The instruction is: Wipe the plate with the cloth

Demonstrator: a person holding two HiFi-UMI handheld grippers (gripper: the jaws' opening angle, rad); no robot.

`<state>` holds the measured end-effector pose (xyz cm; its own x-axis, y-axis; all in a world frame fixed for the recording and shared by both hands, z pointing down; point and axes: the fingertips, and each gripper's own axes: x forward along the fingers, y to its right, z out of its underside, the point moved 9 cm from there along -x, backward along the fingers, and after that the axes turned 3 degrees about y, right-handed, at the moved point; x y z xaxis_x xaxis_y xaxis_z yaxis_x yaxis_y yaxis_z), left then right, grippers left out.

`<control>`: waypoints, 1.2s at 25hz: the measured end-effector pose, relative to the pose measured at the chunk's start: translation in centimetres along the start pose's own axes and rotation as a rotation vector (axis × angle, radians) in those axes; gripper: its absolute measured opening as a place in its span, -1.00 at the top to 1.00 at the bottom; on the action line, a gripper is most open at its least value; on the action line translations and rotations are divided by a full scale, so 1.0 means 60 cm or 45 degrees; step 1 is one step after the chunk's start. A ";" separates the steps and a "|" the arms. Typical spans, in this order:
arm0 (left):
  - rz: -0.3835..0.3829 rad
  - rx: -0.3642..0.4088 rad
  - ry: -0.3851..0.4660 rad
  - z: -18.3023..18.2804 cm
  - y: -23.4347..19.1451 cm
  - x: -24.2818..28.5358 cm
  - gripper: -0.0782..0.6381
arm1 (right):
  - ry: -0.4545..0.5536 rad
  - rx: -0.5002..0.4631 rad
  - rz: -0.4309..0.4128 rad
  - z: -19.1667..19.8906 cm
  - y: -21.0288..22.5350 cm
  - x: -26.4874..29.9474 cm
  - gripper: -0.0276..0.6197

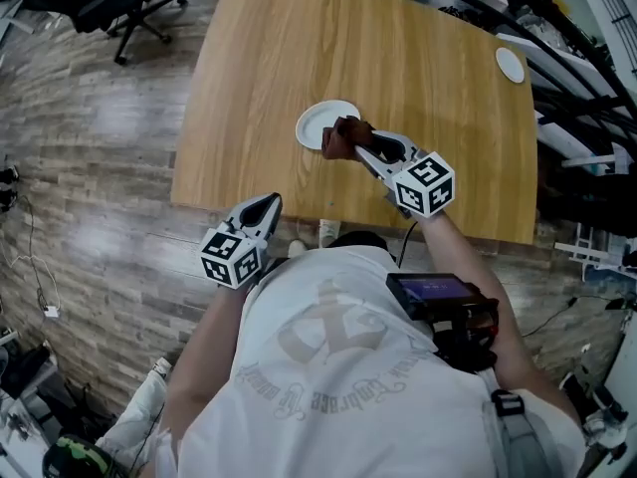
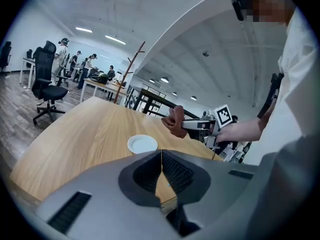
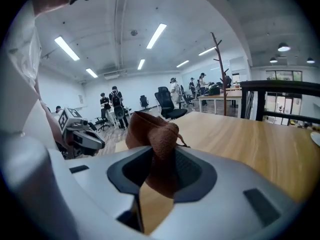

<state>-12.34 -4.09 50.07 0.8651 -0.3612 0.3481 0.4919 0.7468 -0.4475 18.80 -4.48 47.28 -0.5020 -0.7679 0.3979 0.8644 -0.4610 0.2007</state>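
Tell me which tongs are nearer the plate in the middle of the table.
Right. The right tongs hold the cloth close by the plate's edge; the left tongs, shut and empty, hang back at the table's near edge.

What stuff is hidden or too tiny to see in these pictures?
- Head view: the cloth covers the plate's right edge, so I cannot tell whether they touch.
- Head view: the plate is too small to show any dirt.
- Right gripper view: the plate does not show. The cloth held in the right gripper and the gripper's body fill the near part.
- Left gripper view: the far people are too small to make out.
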 end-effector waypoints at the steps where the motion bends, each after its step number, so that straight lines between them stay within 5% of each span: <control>1: 0.011 0.006 0.003 0.000 0.007 0.002 0.74 | 0.031 0.017 0.000 0.002 -0.007 -0.018 0.52; 11: 0.098 0.097 0.010 -0.007 0.052 0.018 0.74 | 0.206 0.111 0.068 0.051 -0.067 -0.126 0.52; 30: 0.131 0.139 -0.004 -0.012 0.068 0.046 0.75 | 0.220 0.126 0.102 0.083 -0.065 -0.140 0.52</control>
<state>-7.88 -2.46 48.63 0.9100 -0.2783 0.3074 0.3871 0.8359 -0.3890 19.80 5.97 47.63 -0.4214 -0.8692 0.2587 0.8963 -0.3558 0.2647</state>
